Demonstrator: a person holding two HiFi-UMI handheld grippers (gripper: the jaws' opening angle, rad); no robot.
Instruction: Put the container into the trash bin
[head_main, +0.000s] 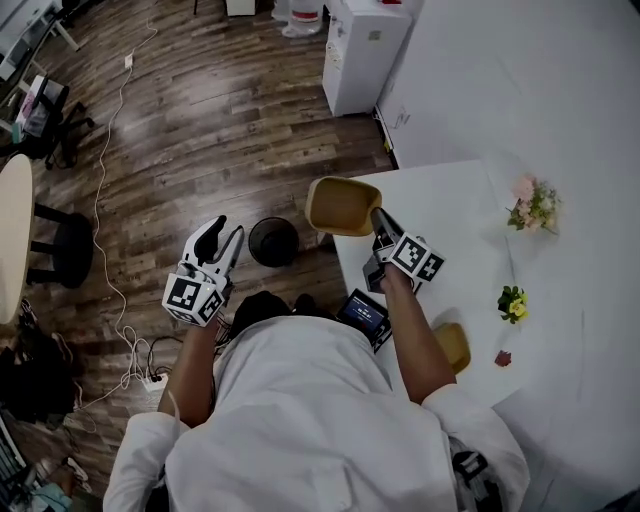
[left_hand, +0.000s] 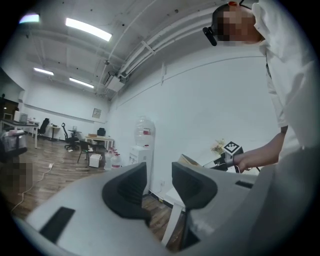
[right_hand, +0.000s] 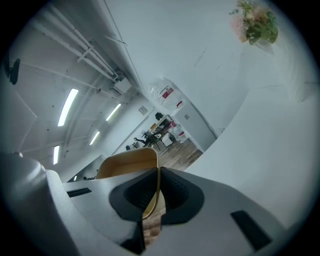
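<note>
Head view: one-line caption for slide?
Right gripper holds a tan container by its rim at the table edge, near the black trash bin; left gripper open, empty.

The container (head_main: 342, 204) hangs over the corner of the table (head_main: 455, 225), at two o'clock from the trash bin (head_main: 273, 241) (near it, not above it), which stands on the floor (head_main: 200, 120). Flowers (head_main: 533, 205) lie on the table at three o'clock from the container.

An open-plan office or lab was suggested: desks (left_hand: 97, 139) and swivel chairs (left_hand: 44, 127) were ranged over a wood-plank floor (head_main: 200, 120), strip lights (left_hand: 89, 29) and exposed pipes (left_hand: 150, 45) were mounted overhead, and a water dispenser (head_main: 362, 50) was set against the white wall (left_hand: 210, 105).
</note>
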